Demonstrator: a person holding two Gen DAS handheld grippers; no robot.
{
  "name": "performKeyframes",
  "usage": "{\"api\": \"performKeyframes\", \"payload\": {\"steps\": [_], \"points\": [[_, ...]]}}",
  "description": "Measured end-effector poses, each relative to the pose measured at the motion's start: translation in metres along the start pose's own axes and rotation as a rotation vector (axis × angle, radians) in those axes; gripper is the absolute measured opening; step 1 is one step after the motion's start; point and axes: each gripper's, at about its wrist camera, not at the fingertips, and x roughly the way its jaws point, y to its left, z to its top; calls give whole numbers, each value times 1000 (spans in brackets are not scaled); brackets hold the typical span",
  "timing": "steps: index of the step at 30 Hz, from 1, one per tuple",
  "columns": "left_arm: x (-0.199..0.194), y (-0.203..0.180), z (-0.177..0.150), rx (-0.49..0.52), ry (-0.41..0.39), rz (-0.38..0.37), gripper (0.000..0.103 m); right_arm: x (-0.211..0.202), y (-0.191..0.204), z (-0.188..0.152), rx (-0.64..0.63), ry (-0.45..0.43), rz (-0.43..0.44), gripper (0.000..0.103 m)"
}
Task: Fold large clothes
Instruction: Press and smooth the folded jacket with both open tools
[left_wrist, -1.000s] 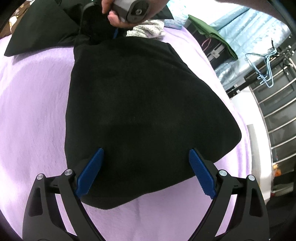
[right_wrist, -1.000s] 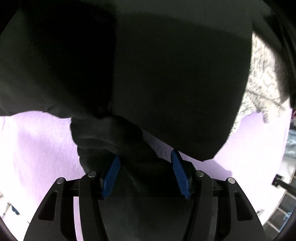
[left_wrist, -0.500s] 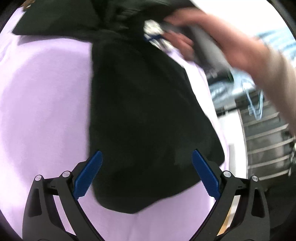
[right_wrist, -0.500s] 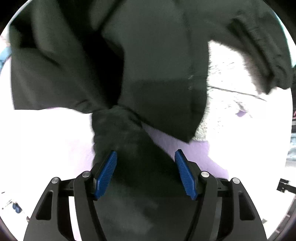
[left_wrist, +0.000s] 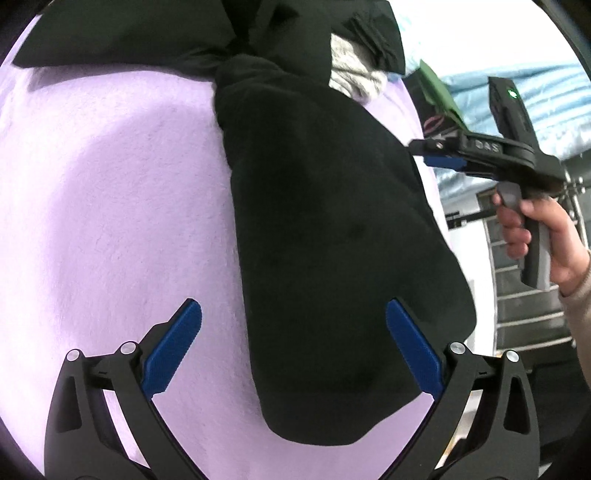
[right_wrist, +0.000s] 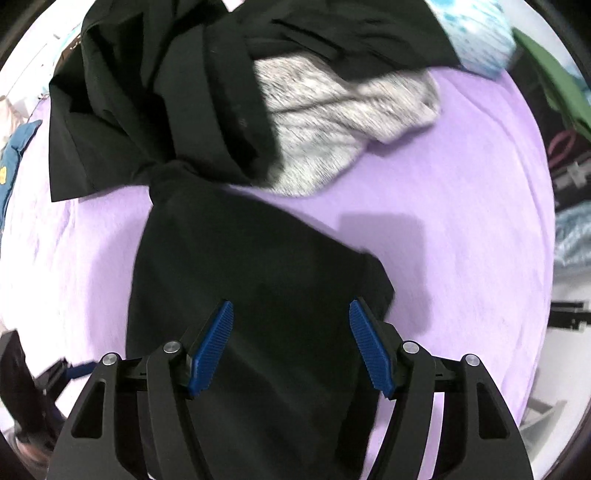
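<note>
1. My left gripper (left_wrist: 293, 345) stood spread as wide as it goes, its blue pads (left_wrist: 171, 345) clear of everything; it grasped nothing.
2. Between and just beyond those pads lay the rounded near end of the black garment (left_wrist: 332, 240), folded into a long dark slab on the purple blanket (left_wrist: 110, 203). Only the right pad overlapped the cloth; the left one hung over bare blanket.
3. My right gripper (right_wrist: 291, 345) was released too, jaws part-way apart, and it pointed down at the same garment. The cloth showed between the pads, but I saw no pad pressing on it.
4. From the left wrist view, the right gripper was off to the right of the garment, held in my right hand (left_wrist: 532, 236) above its edge.
5. Farther ahead the garment narrowed to a twisted neck and ran into a heap of other black clothes (right_wrist: 155, 92).
6. A grey knit piece (right_wrist: 332, 125) lay beside that heap.
</note>
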Motion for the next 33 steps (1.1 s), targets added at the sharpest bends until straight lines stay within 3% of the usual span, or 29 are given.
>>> {"api": "performKeyframes", "payload": {"steps": [6, 10, 12, 16, 21, 33], "points": [[13, 1, 9, -17, 34, -38, 96, -3, -18, -41, 23, -16, -1, 83], [18, 0, 15, -24, 36, -47, 96, -9, -33, -64, 47, -1, 22, 85], [18, 1, 16, -25, 35, -45, 96, -9, -40, -72, 56, 7, 29, 92], [21, 8, 15, -46, 49, -39, 96, -1, -45, -79, 29, 17, 59, 92], [29, 14, 21, -49, 65, -28, 96, 16, -59, -85, 92, 59, 112, 92], [50, 22, 35, -106, 121, -129, 96, 49, -76, -95, 119, 89, 273, 96]]}}
